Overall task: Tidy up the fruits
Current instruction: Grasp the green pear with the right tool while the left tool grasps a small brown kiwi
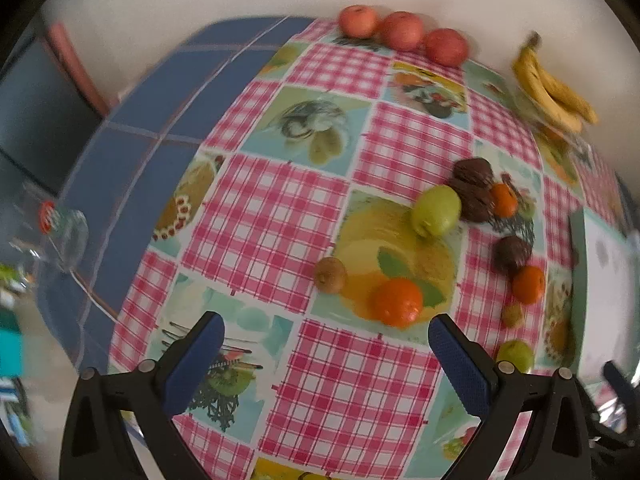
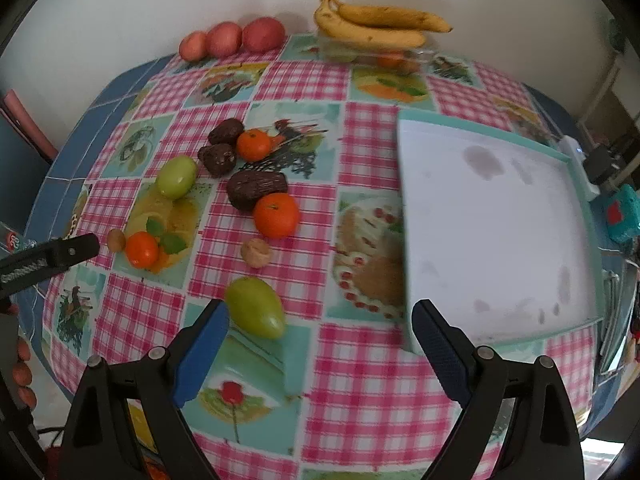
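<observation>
Left gripper point(image 1: 326, 342) spread wide, nothing between its blue pads, hovering over the checked tablecloth point(image 1: 280, 208); an orange point(image 1: 398, 302) lies just beyond, toward 1 o'clock. Right gripper point(image 2: 320, 326) equally wide, empty; a green fruit point(image 2: 256, 312) sits just beside its left finger at 10 o'clock. White tray point(image 2: 500, 220) at 2 o'clock, bare. Bananas point(image 2: 376, 26) at 12 o'clock by the wall, three red apples point(image 2: 232, 38) at 11.

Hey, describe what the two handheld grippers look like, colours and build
Both match: the left gripper and right gripper have black plastic frames with triangular cut-outs and round silver pivot pins. Each finger ends in a blue pad with a fine dotted texture. No cables or sleeves are visible.
</observation>
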`<state>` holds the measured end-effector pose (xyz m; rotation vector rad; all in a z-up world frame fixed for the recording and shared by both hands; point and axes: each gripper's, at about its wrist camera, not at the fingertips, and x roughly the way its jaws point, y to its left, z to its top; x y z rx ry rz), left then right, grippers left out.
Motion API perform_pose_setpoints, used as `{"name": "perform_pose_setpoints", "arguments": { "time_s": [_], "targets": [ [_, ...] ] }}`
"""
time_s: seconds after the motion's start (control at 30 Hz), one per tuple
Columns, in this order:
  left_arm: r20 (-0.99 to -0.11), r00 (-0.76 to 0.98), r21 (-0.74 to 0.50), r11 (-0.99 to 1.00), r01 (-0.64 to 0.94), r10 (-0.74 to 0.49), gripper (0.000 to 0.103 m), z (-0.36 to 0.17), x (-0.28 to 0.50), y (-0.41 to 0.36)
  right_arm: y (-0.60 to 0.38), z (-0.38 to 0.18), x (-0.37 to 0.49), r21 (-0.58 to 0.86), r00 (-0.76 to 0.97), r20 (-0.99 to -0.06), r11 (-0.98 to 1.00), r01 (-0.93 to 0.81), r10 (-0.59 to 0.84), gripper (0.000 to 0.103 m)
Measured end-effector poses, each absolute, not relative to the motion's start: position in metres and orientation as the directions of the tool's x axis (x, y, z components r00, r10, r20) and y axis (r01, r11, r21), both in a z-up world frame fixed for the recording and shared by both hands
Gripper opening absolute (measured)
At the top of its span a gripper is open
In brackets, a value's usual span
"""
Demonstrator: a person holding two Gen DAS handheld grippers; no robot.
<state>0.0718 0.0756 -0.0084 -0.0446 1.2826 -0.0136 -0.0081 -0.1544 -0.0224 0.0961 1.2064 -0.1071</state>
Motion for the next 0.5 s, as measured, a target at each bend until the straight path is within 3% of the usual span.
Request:
{"name": "perform_pose_setpoints", "arguments": {
  "time_s": [0.37, 0.5],
  "targets": [
    [-0.954, 0.298, -0.073, 0.986, -0.151, -0.025, 0.103, -0.022, 0.109, 0.107, -0.126, -0.062, 0.026, 0.011, 0.22, -0.976, 0.997, 0.073, -0.006, 0.093],
    [-0.966, 0.242, -0.135, 0.979, -0.155, -0.095, 0.103, -0.046, 0.117, 0.101, -0.124, -0.081, 0.032, -0.021, 0.172, -0.985, 0.997, 0.072, -0.033, 0.093]
  ]
}}
